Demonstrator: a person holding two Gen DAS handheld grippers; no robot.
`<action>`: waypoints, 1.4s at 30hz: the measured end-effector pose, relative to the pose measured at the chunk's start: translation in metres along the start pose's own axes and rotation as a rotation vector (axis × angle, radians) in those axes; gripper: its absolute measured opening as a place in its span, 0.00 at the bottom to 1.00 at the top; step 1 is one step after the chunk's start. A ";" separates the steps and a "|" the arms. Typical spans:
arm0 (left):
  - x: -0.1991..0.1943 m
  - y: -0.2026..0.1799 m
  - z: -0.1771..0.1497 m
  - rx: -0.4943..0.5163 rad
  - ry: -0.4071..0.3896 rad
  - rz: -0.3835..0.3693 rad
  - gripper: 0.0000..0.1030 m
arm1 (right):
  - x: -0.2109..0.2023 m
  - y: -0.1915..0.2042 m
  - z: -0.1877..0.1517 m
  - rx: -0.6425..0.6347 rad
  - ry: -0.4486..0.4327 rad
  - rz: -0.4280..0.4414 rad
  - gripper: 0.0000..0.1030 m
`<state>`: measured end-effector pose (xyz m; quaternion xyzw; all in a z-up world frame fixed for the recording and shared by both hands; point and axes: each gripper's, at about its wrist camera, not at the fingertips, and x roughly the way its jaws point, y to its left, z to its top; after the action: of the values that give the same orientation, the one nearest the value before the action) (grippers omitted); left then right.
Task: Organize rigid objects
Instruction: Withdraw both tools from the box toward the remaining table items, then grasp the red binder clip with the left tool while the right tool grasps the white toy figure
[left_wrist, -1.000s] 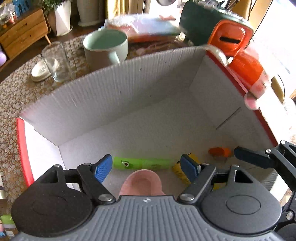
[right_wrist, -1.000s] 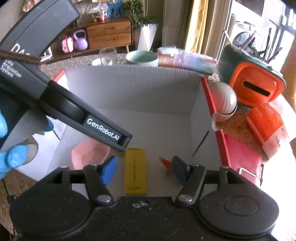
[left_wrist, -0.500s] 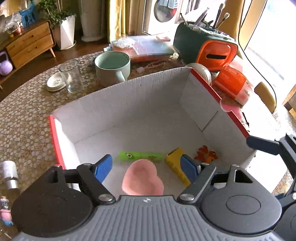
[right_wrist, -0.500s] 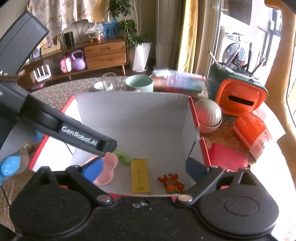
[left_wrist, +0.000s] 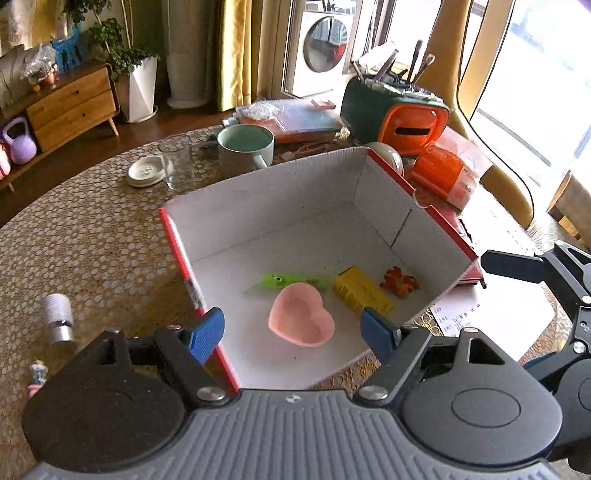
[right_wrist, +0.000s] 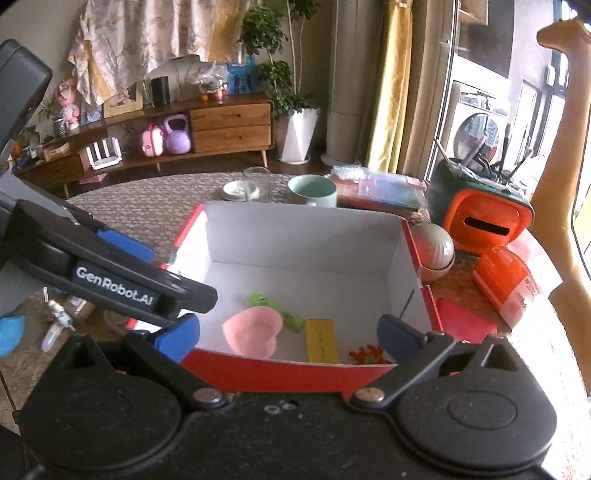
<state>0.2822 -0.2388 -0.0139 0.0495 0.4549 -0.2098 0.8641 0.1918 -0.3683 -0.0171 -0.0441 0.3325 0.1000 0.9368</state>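
Bright daylight floods in from the windows (left_wrist: 532, 74) at right, washing out that side with glare, while both sharp fisheye views curve strongly toward their edges.

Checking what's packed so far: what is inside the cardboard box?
Inside the box: pink heart dish, green toy partly behind it, yellow packet, orange figure. Under the dish is hidden.

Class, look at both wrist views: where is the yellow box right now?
The yellow box lies flat on the carton floor, between the pink heart dish and the orange figure.
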 end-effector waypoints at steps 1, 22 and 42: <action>-0.006 0.002 -0.004 -0.001 -0.007 -0.005 0.78 | -0.003 0.004 0.000 -0.005 -0.006 0.006 1.00; -0.117 0.070 -0.075 -0.059 -0.178 -0.007 0.97 | -0.044 0.103 -0.006 -0.127 -0.091 0.144 1.00; -0.131 0.187 -0.157 -0.275 -0.227 0.142 1.00 | -0.018 0.179 -0.014 -0.204 -0.085 0.221 1.00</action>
<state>0.1733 0.0155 -0.0188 -0.0611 0.3744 -0.0881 0.9210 0.1307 -0.1985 -0.0193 -0.0979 0.2835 0.2374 0.9239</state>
